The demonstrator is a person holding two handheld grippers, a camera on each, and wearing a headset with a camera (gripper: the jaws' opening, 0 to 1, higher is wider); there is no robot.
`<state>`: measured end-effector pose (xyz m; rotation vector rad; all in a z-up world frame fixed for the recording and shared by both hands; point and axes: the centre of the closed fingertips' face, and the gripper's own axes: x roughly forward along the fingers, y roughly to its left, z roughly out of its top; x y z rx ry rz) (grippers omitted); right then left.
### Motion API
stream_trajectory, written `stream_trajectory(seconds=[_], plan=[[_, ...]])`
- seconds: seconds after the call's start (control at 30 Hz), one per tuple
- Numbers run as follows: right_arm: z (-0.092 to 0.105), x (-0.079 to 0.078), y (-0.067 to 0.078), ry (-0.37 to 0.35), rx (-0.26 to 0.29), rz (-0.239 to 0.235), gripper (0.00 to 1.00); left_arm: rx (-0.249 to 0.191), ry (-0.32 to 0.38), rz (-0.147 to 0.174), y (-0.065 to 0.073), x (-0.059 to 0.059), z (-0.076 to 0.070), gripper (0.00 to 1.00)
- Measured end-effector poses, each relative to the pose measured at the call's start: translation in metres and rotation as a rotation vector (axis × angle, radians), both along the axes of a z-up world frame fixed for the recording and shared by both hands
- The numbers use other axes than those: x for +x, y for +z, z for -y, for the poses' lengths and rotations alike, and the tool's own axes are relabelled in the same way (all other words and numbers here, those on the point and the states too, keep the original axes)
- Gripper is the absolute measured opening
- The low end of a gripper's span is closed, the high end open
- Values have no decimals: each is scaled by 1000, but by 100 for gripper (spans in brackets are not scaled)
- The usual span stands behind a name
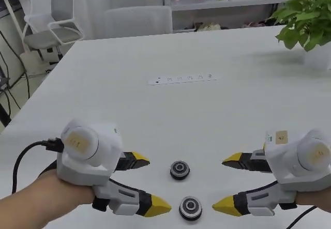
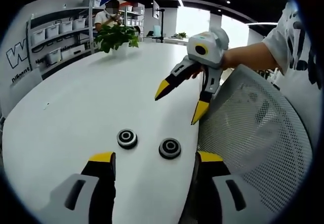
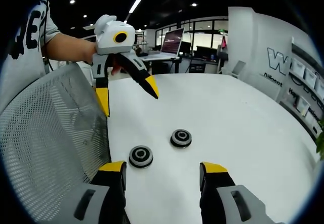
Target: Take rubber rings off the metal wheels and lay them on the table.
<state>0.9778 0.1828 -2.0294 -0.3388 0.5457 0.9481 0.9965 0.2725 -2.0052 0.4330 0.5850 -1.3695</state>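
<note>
Head view, near to far. Nearest the person, the left tool (image 1: 155,183) and the right tool (image 1: 221,184) face each other low over the worktop (image 1: 181,110), each with its 2 yellow-tipped jaws spread apart and holding nothing. Between them 2 metal wheels lie flat on the worktop, the near wheel (image 1: 190,208) and the far wheel (image 1: 179,170), close together but not touching. Each appears to carry its dark rubber ring (image 1: 180,208) around the rim, so 0 rings seem to be off. Beyond lies a white label strip (image 1: 179,78); farther off stand a potted plant (image 1: 305,17) at the right and a grey chair (image 1: 137,19). Risk: the wheels are small, round and unheld, so a jaw tip pressed off-centre could skid one toward the near edge. Pinching ring and metal together would lift the wheel rather than peel the ring.
</note>
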Motion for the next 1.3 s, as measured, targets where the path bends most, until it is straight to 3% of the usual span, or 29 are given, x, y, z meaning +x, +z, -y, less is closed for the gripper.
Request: stream_trajectory(seconds=[0.57, 0.77, 1.3], plan=[[-11, -5, -19, 62, 14, -67, 43, 14, -85, -8, -17, -9, 22, 48], [-12, -8, -26, 76, 11, -87, 40, 28, -130, -34, -24, -19, 30, 43], [-15, -10, -31, 94, 21, -96, 38, 60, -201, -55, -44, -30, 46, 27]])
